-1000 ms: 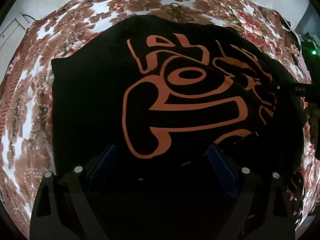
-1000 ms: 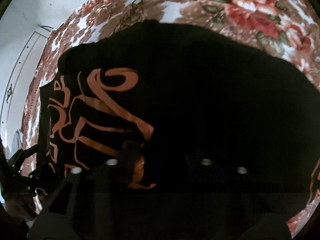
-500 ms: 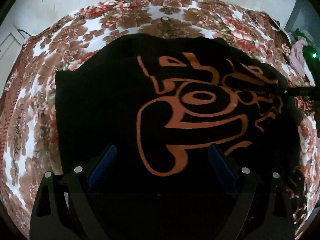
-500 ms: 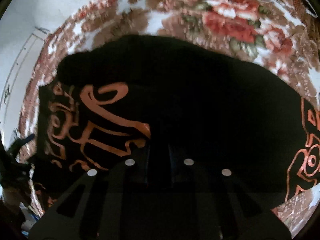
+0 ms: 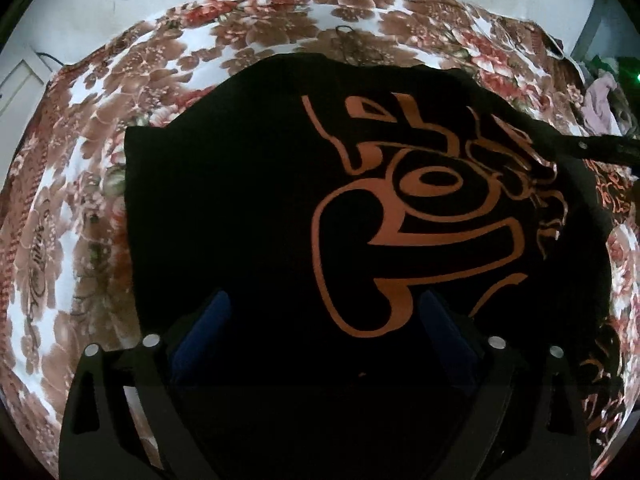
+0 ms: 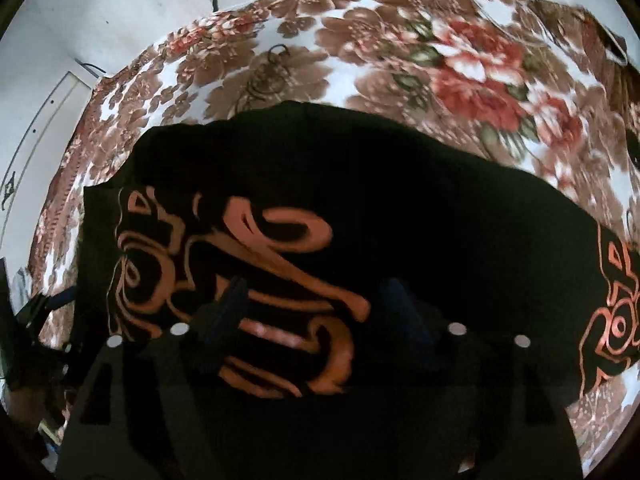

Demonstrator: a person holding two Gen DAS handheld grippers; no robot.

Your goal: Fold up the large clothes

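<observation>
Black cotton T-shirt with orange lettering [image 5: 248, 208] fills centre frame on the floral bedspread [image 5: 80, 208]. Left gripper [image 5: 324, 320] and right gripper [image 6: 316, 300], fingers apart (nothing clamped), should pinch matching edges.

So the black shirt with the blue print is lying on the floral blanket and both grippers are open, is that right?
Not quite: the print is orange, as the left wrist view shows. The black shirt does lie on the floral blanket, and both the left gripper and right gripper are open.
</observation>
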